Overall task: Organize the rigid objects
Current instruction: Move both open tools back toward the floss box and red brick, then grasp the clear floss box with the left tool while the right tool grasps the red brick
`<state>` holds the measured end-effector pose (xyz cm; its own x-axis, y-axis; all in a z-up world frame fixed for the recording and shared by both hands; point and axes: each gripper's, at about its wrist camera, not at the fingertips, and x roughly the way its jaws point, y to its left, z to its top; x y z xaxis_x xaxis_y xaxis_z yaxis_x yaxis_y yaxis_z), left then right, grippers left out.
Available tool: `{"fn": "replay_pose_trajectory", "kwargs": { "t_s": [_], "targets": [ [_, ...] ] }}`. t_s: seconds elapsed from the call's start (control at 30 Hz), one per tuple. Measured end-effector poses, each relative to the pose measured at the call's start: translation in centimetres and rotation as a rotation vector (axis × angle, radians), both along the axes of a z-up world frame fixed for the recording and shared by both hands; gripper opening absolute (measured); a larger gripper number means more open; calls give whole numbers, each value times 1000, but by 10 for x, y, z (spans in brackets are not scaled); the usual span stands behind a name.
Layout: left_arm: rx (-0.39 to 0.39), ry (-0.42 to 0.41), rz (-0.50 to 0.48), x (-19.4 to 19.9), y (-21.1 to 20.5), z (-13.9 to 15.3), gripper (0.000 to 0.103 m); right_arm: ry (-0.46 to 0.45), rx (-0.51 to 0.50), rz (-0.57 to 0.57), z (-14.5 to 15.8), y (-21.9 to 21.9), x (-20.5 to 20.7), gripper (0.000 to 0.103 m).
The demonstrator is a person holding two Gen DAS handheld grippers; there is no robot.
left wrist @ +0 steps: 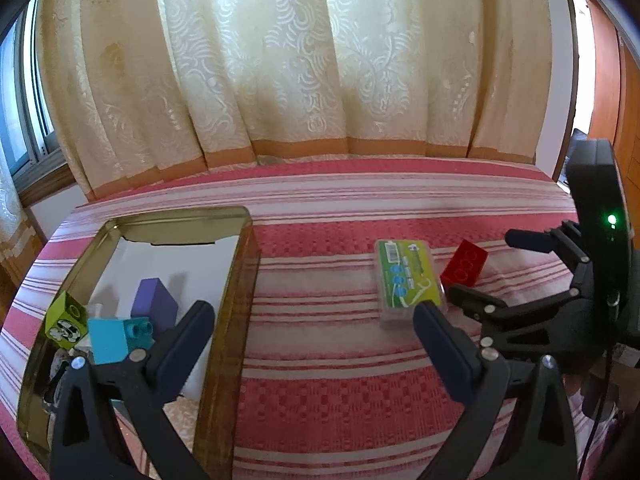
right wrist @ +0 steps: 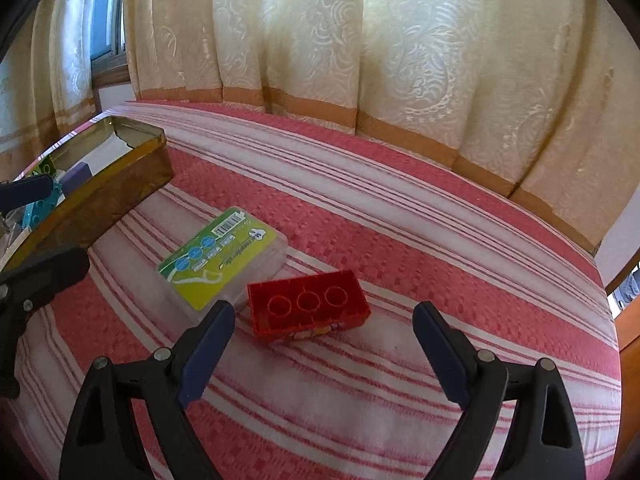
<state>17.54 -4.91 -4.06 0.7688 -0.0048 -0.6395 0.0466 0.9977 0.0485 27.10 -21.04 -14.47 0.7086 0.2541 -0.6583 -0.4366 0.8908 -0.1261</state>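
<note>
**Over a striped bedspread, two items left to box**

Low in the right wrist view, my right gripper [right wrist: 324, 344] stands spread wide and empty, its pads flanking the red brick [right wrist: 307, 307], which lies open side up at frame centre. Just beside it, up-left, sits the clear plastic case [right wrist: 224, 262]. My left gripper [left wrist: 314, 340] is also parted and holding nothing, one finger over the gold tin [left wrist: 240, 280] at lower left, where a teal block [left wrist: 110, 338], purple block [left wrist: 154, 304] and green cube [left wrist: 66, 320] already rest. Next, I judge: lower onto the brick, close squarely, carry it to the tin.
</note>
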Motion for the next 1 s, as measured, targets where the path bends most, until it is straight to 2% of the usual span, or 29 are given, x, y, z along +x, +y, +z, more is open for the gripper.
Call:
{"fn": "replay_pose_trajectory", "kwargs": {
  "t_s": [0.2, 0.23, 0.27, 0.3, 0.57, 0.8, 0.97, 1.0],
  "targets": [
    [-4, 19, -17, 2, -2, -7, 101, 53, 1, 13, -12, 5, 17, 91],
    [-4, 22, -23, 3, -3, -8, 101, 70, 1, 11, -14, 5, 19, 83],
    [-3, 24, -25, 3, -4, -8, 101, 75, 7, 8, -14, 5, 20, 69],
    [-2, 24, -29, 3, -5, -8, 101, 73, 20, 11, -13, 3, 19, 68],
    [11, 47, -79, 7, -26, -12, 101, 37, 113, -42, -5, -19, 1, 67],
    [-27, 129, -119, 27, -45, -26, 101, -40, 167, -172, 3, -55, -19, 67],
    [-61, 195, -109, 49, -47, -38, 95, -68, 245, -216, 8, -77, -30, 67],
    [-67, 207, -105, 53, -47, -40, 91, -74, 249, -216, 9, -78, -33, 67]
  ]
}}
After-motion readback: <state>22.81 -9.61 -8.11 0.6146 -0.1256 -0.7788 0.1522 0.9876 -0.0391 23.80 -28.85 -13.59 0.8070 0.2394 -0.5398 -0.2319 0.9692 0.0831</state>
